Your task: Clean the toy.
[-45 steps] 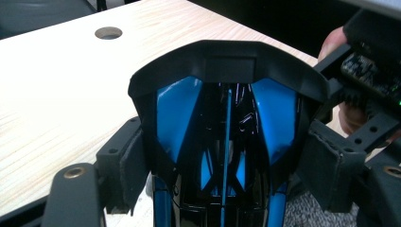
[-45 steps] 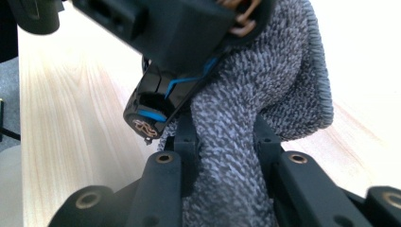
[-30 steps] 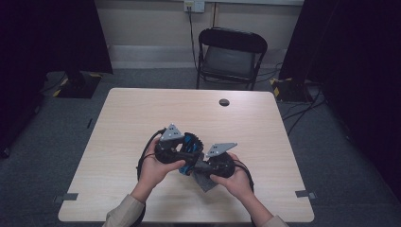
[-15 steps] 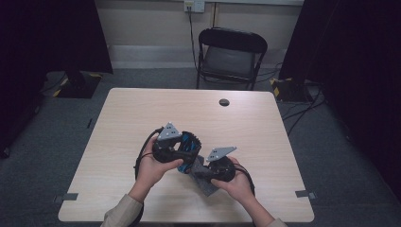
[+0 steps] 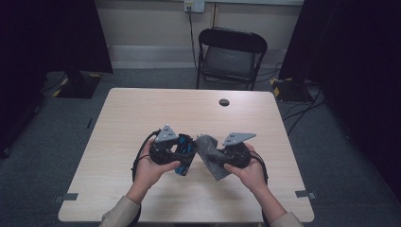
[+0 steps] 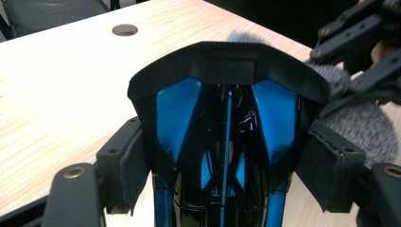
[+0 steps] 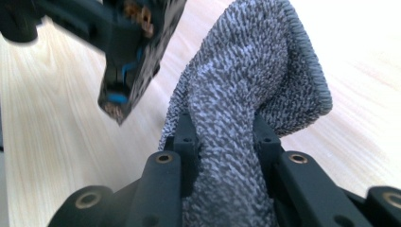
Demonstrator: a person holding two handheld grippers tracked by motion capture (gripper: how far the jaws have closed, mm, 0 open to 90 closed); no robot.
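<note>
My left gripper is shut on a glossy black-and-blue plastic object, low over the middle of the wooden table. In the left gripper view its pads press both sides of the black-and-blue object, with the grey cloth and the right gripper just to the right. My right gripper is shut on that fuzzy grey cloth, close beside the object. In the right gripper view the grey cloth bulges up between the jaws of the right gripper, and the left gripper hangs at upper left.
A round dark cable hole sits in the table near its far edge. A black folding chair stands behind the table. Cables loop from the grippers beside the hands. Bare tabletop lies to the left, right and far side.
My right gripper has lifted and shifted to the right with the cloth, which now stands higher beside the black-and-blue object. The left gripper has hardly moved.
</note>
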